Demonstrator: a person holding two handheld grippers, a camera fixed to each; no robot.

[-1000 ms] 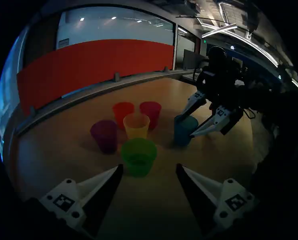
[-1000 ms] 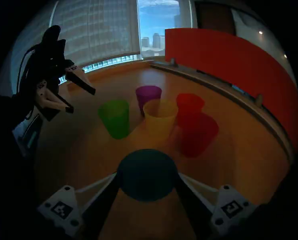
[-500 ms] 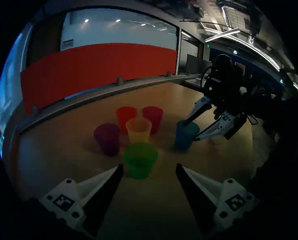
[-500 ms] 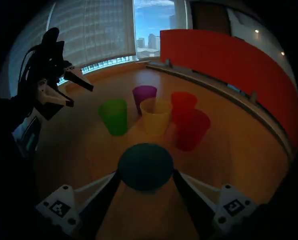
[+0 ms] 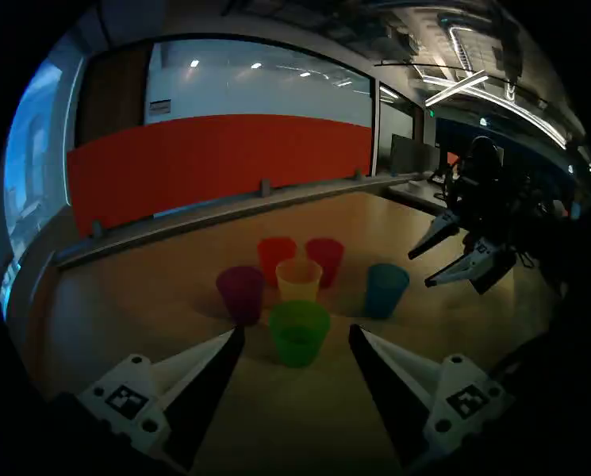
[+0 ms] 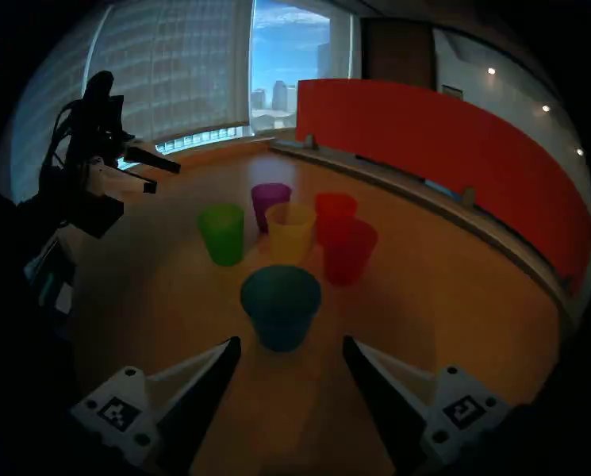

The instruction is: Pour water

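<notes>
Teal cup [image 6: 281, 305] upright on the bench [image 6: 454, 317], free of both grippers.

Across the orange-brown bench, the right gripper [image 6: 289, 343] has its fingers spread apart and grasping nothing, with that cup just ahead of the tips at 12 o'clock. The left gripper [image 5: 295, 330] also has its fingers parted and empty, the green cup [image 5: 299, 345] at its 12 o'clock. In the right gripper view, the purple cup [image 6: 270, 202] and yellow cup [image 6: 289, 230] stand farther off at 12, and the crimson cup [image 6: 348, 250] at 1.
</notes>
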